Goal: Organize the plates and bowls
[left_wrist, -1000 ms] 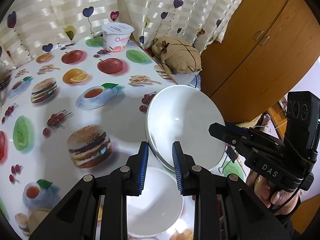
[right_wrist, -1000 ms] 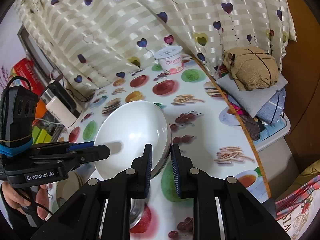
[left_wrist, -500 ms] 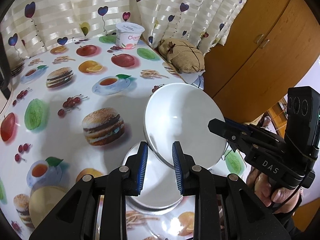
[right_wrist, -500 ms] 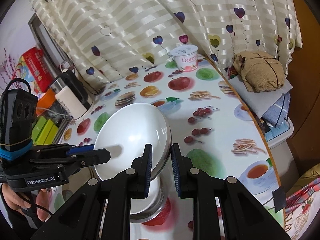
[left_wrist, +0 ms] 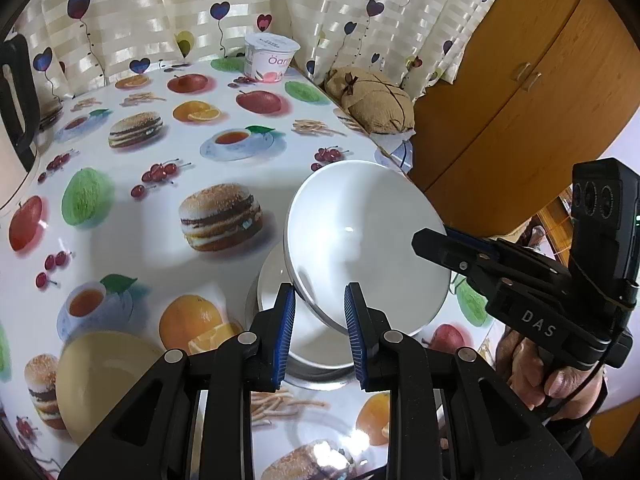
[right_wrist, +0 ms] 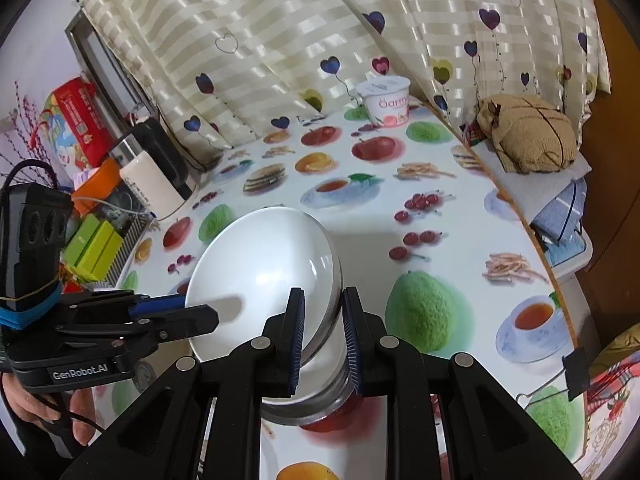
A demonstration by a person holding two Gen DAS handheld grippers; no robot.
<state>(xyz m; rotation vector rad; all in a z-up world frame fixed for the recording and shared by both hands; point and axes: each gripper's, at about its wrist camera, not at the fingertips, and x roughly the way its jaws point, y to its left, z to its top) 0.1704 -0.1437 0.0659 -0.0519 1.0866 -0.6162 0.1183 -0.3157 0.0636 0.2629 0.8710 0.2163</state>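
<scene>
A white bowl (left_wrist: 368,248) hangs tilted in the air, held by both grippers on opposite sides of its rim. My left gripper (left_wrist: 319,312) is shut on its near rim. My right gripper (right_wrist: 323,320) is shut on the other rim and shows at the right in the left wrist view (left_wrist: 444,240). The bowl also shows in the right wrist view (right_wrist: 264,276). Under it a stack of a white bowl in a metal bowl (left_wrist: 304,344) stands on the table; the stack shows in the right wrist view (right_wrist: 320,384) too. A cream plate (left_wrist: 104,380) lies at lower left.
The table wears a fruit and burger print cloth (left_wrist: 160,184). A yogurt tub (left_wrist: 272,58) stands at the back by the curtain. A kettle (right_wrist: 160,176) and boxes (right_wrist: 96,248) crowd the left side. A brown cushion (left_wrist: 376,100) and a wooden cabinet (left_wrist: 520,80) lie beyond the right edge.
Both grippers have lifted the white bowl higher and drawn it back toward me. The stack underneath and the cream plate have come into view.
</scene>
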